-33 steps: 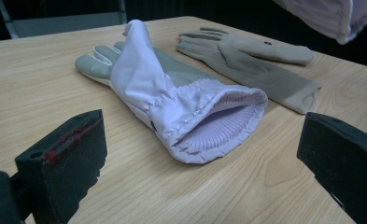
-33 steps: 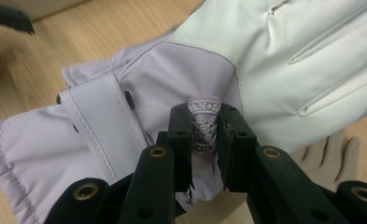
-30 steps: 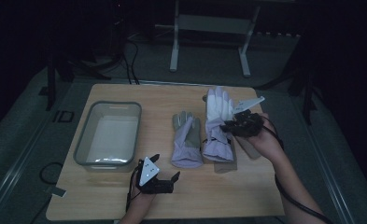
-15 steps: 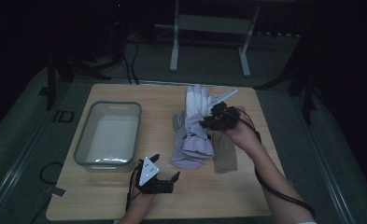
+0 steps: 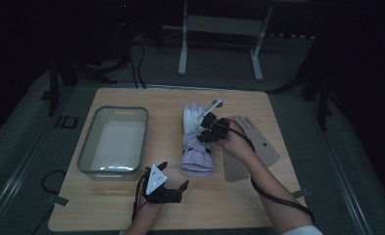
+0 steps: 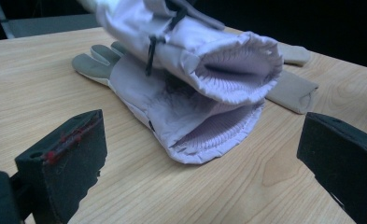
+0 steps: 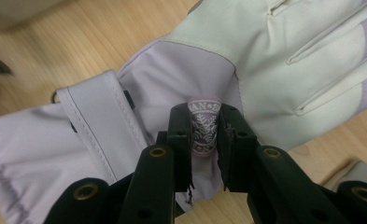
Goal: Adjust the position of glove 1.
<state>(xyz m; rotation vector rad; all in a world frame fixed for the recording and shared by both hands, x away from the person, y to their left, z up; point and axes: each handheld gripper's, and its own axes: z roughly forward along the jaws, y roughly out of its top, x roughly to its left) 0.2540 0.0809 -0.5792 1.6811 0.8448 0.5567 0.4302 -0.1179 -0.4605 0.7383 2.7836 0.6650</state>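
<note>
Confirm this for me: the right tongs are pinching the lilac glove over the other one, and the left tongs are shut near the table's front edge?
Not quite. The left tongs are open, jaws wide apart, as the left gripper view shows. The right tongs do pinch the lilac glove above the other glove.

High view looks down over whole worktop (image 5: 131, 205); both tool cameras sit close, sharing the lilac glove (image 5: 196, 152).
</note>
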